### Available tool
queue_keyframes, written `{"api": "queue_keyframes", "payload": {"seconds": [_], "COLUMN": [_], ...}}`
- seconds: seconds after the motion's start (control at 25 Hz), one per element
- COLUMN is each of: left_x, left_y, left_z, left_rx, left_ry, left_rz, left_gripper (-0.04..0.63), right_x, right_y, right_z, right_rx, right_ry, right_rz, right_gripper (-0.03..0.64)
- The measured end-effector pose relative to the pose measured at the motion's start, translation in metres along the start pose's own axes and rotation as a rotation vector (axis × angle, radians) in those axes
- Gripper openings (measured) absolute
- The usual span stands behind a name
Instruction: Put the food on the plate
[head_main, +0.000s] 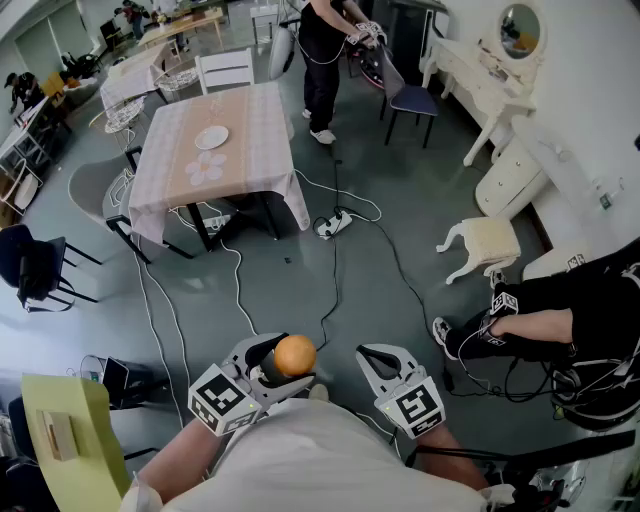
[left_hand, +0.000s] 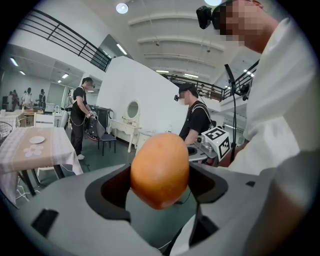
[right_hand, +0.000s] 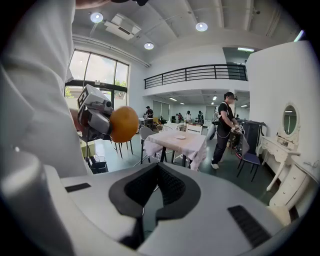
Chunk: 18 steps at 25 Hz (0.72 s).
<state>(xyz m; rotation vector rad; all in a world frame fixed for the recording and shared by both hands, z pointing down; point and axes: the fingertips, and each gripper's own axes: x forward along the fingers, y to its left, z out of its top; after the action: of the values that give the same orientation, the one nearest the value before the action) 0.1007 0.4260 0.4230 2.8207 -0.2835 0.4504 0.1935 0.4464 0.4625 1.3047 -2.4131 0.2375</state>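
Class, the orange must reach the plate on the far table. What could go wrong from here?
The round orange is pinched only at its sides by the left tool and could slip out on the way. Cables lie across the floor before the table with the plate: a trip risk.

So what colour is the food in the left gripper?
The food is orange, clearest in the left gripper view.

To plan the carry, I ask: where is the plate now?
In the head view the plate lies at upper left, on the pink-clothed table, near the white chair.
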Motion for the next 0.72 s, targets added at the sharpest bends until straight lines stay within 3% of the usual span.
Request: {"api": "queue_keyframes", "payload": {"seconds": [0.48, 0.72], "left_x": [-0.026, -0.055], "left_y": [0.025, 0.072], "left_z": [0.003, -0.008], "left_rx": [-0.023, -0.079], "left_ry": [-0.006, -0.012], "left_rz": [0.095, 0.181], "left_gripper": [0.367, 0.366], "right_x": [0.021, 0.066], "right_y": [0.006, 0.007], "right_z": [0.009, 0.023], "right_rx": [-0.016, -0.05], "right_ry": [-0.005, -0.014], "right_rz": [0.064, 0.097], "right_gripper": [0.012, 0.018]}}
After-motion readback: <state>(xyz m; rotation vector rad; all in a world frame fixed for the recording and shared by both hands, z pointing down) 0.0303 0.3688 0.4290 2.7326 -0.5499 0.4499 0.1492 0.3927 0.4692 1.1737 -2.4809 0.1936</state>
